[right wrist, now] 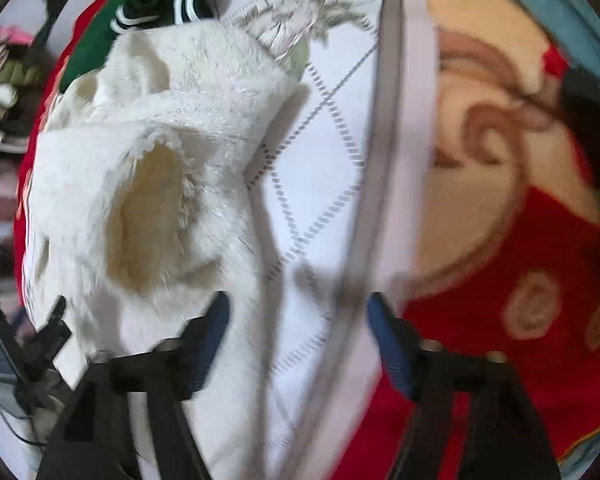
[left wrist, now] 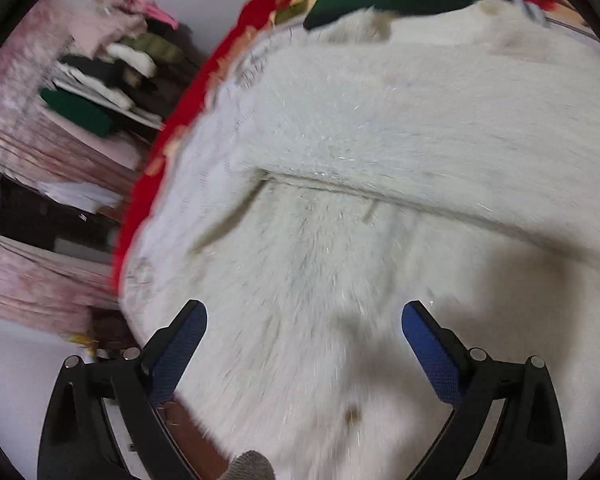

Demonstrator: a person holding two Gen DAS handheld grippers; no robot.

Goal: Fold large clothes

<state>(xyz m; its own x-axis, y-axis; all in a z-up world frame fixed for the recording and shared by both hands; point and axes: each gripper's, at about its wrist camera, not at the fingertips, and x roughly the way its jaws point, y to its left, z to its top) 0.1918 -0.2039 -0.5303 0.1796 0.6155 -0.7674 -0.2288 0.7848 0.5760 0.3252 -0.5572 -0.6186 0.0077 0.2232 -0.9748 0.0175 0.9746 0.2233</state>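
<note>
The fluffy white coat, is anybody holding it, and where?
No. Both the left gripper and the right gripper have jaws apart with nothing between them, above the fluffy white coat.

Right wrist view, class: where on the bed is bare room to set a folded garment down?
Free: the quilted white mat, between the white fluffy coat and the red patterned blanket. Crowded: the far end, where a green striped garment lies against the coat.
</note>
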